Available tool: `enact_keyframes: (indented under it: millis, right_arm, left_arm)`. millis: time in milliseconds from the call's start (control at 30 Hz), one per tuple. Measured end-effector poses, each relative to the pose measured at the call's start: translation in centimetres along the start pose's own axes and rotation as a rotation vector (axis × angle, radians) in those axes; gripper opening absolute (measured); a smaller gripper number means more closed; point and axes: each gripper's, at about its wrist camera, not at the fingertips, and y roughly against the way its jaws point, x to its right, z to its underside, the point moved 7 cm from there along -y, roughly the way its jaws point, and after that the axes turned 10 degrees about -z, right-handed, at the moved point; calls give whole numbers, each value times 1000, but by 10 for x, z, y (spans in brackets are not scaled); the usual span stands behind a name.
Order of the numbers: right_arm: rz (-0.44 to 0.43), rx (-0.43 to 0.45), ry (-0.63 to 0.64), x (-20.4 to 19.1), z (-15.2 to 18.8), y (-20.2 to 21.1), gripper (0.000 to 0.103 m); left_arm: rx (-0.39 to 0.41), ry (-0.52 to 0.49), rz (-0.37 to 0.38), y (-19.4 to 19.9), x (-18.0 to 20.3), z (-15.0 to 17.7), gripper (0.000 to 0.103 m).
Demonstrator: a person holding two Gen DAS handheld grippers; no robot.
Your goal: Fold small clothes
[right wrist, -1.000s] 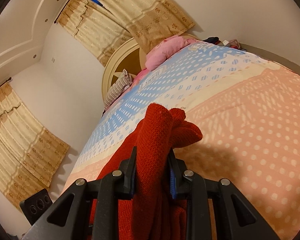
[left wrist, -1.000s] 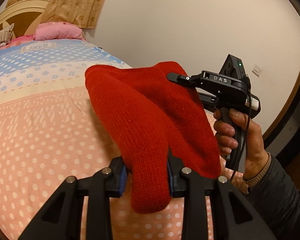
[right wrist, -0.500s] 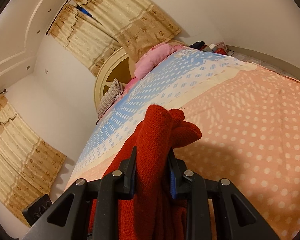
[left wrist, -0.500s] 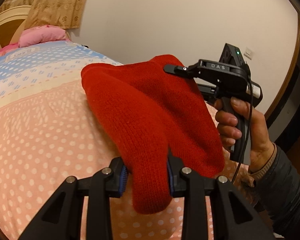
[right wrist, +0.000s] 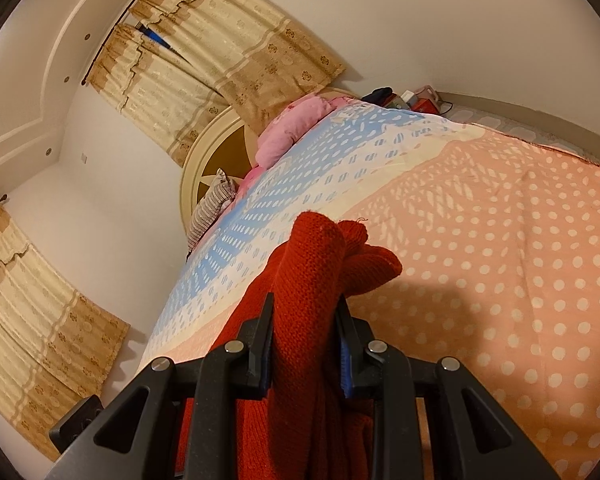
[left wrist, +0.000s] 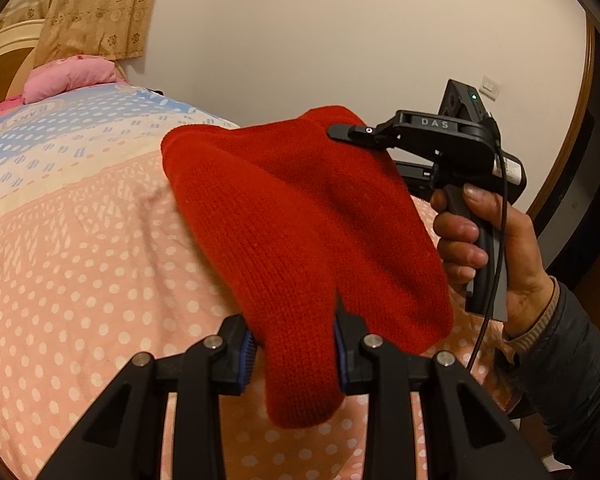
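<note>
A red knitted garment (left wrist: 292, 216) hangs in the air above the bed, stretched between both grippers. My left gripper (left wrist: 294, 354) is shut on one end of it, which dangles below the pads. My right gripper (right wrist: 304, 344) is shut on a bunched end of the same garment (right wrist: 316, 264). In the left wrist view the right gripper (left wrist: 340, 134) bites the far top edge of the garment, with the person's hand on its handle.
The bed (left wrist: 80, 248) has a pink polka-dot cover with a blue and cream band towards the headboard (right wrist: 216, 152). A pink pillow (left wrist: 72, 78) and a striped pillow (right wrist: 212, 208) lie at its head. Small items (right wrist: 412, 100) sit on the floor beyond the bed.
Both grippers keep their hold on the red garment. The two views have swung slightly, so the bed and headboard shift in frame; the garment's shape is nearly unchanged.
</note>
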Motion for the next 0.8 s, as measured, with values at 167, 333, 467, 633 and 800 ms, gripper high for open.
enact_keyframes:
  millis: [167, 333, 467, 633, 800]
  right_arm:
    - [10, 4, -18, 9, 4, 7, 26]
    - [21, 19, -41, 22, 3, 11, 26]
    - [35, 26, -66, 35, 4, 13, 25]
    - [49, 33, -85, 47, 6, 16, 25]
    - [57, 34, -91, 54, 9, 18, 25]
  left_arm:
    - [-14, -4, 1, -6, 5, 3, 32]
    - [-31, -33, -4, -15, 12, 5, 33]
    - [-52, -41, -22, -22, 14, 13, 35]
    - [-56, -35, -35, -22, 13, 18, 41]
    - [-63, -39, -59, -25, 11, 22, 49]
